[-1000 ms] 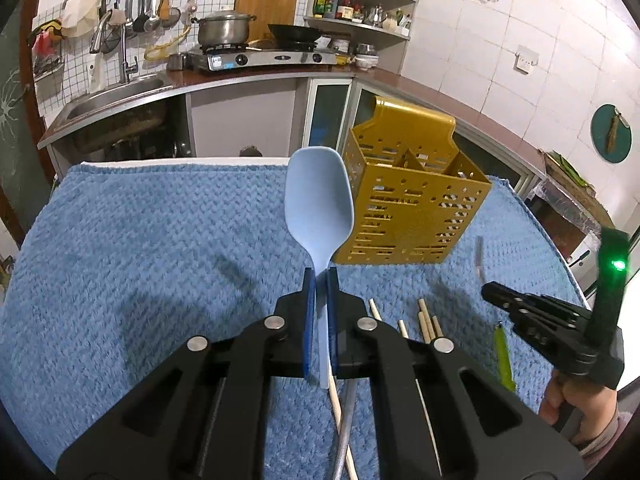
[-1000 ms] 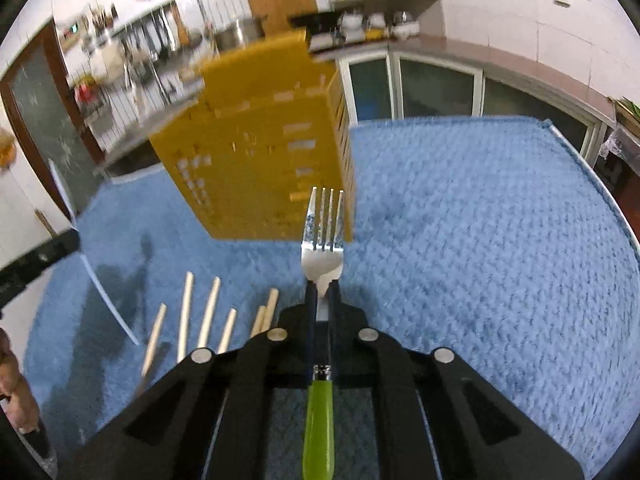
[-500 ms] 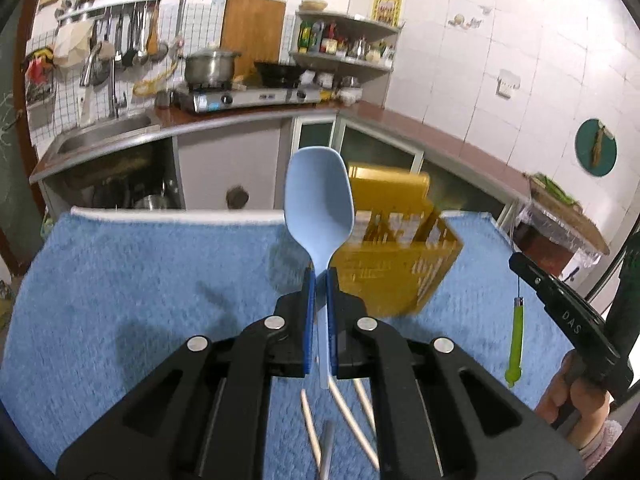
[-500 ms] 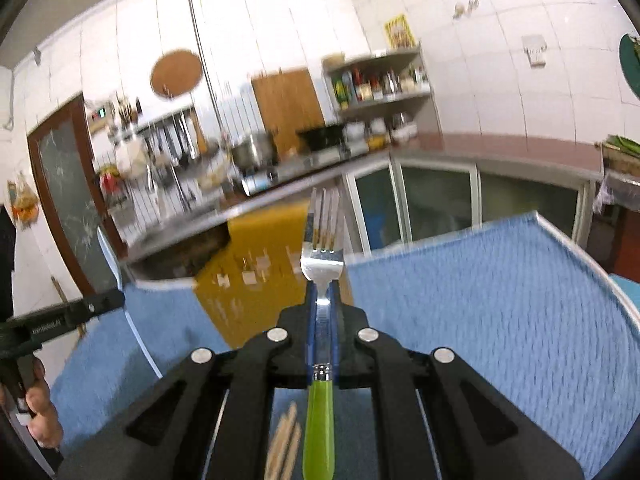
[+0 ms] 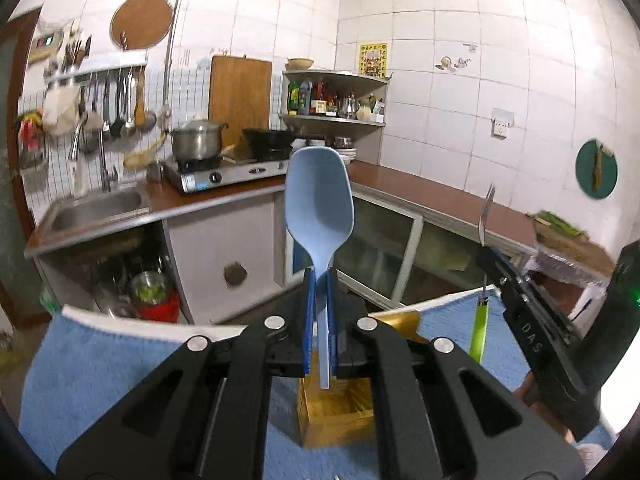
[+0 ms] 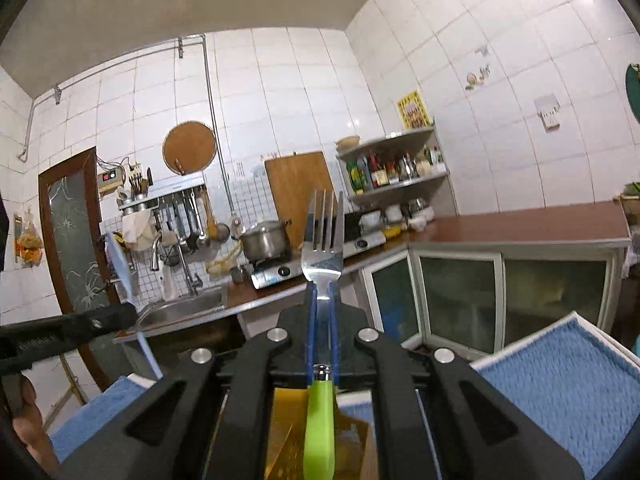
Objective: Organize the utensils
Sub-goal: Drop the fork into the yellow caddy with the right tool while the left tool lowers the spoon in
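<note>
Jaws of the left gripper [image 5: 319, 320] pinch the thin handle of a pale blue plastic spoon [image 5: 319, 204], bowl upright above the pads. Left wrist view: the yellow perforated plastic utensil caddy [image 5: 340, 404] sits below and just ahead of the fingers, on the blue waffle-weave cloth [image 5: 80, 360]. At right, the right gripper [image 5: 486, 254] carries a steel fork with a lime-green handle [image 5: 479, 332], tines up, handle hanging. Risk, as I judge it: the spoon is held low on a narrow stem, so it could pivot in the pads when turned over the caddy; both tools converging on one opening could knock together.

Right wrist view: right jaws close on the fork's metal neck [image 6: 322, 264], green handle trailing back under the camera. Caddy [image 6: 286, 420] mostly hidden beneath the fingers, so aiming at a compartment is near blind; a tine or handle could catch the rim and tip it. Left gripper [image 6: 116, 316] and spoon edge show at far left.

Room: white-tiled kitchen, brown countertop [image 6: 520, 228], steel sink [image 5: 96, 208], lidded pot [image 5: 196, 142] on a tabletop stove, wooden cutting board [image 6: 298, 184], corner shelf of bottles [image 6: 392, 168].
</note>
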`<action>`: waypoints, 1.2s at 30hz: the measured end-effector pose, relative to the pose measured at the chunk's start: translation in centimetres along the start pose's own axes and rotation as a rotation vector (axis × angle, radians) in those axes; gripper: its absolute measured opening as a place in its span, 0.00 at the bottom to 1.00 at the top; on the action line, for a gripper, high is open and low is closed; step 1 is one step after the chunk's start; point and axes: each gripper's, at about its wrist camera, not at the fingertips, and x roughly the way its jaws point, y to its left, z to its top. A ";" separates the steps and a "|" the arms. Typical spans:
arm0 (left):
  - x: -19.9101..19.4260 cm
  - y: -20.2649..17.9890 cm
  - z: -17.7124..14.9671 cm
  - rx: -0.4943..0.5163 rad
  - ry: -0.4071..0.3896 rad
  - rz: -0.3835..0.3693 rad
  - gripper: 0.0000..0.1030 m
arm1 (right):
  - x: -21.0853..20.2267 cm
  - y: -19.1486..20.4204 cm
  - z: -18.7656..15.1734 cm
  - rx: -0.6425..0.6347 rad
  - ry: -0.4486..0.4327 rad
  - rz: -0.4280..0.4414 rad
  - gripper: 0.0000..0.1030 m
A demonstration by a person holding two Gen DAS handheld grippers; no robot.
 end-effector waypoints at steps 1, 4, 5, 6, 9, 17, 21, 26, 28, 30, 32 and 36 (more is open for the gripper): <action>1.0 -0.3 -0.2 0.011 -0.003 0.003 0.04 | 0.6 0.0 -0.2 -0.001 -0.010 0.001 0.06; 3.3 -0.3 -1.3 0.012 0.006 0.001 0.04 | 1.8 -0.3 -1.0 0.006 -0.020 0.004 0.06; 3.9 -0.2 -1.8 0.009 0.013 -0.003 0.04 | 2.1 -0.3 -1.4 0.002 -0.021 0.006 0.06; 4.5 -0.2 -2.3 0.010 0.020 -0.003 0.04 | 2.3 -0.2 -1.8 -0.008 -0.021 0.004 0.06; 5.7 -0.2 -4.0 0.037 0.028 0.019 0.04 | 2.8 0.3 -2.9 -0.051 -0.031 -0.008 0.06; 7.4 0.9 -6.6 0.014 0.074 0.030 0.04 | 3.0 0.6 -5.5 -0.121 -0.013 -0.033 0.06; 7.5 1.0 -7.4 0.008 0.090 0.033 0.04 | 2.1 0.6 -6.8 -0.153 0.003 -0.041 0.06; 8.0 0.9 -8.2 0.009 0.116 0.044 0.04 | 0.6 0.7 -8.0 -0.162 0.033 -0.041 0.06; 8.0 0.9 -8.5 0.011 0.114 0.051 0.04 | 0.3 0.7 -8.5 -0.172 0.052 -0.042 0.06; 7.9 0.8 -8.6 0.017 0.118 0.061 0.04 | 0.3 0.6 -9.1 -0.176 0.077 -0.045 0.05; 8.0 1.0 -8.5 0.010 0.124 0.056 0.04 | 0.2 0.5 -9.4 -0.173 0.099 -0.050 0.05; 8.0 1.3 -8.3 -0.001 0.152 0.049 0.05 | 0.6 0.6 -9.3 -0.179 0.150 -0.054 0.05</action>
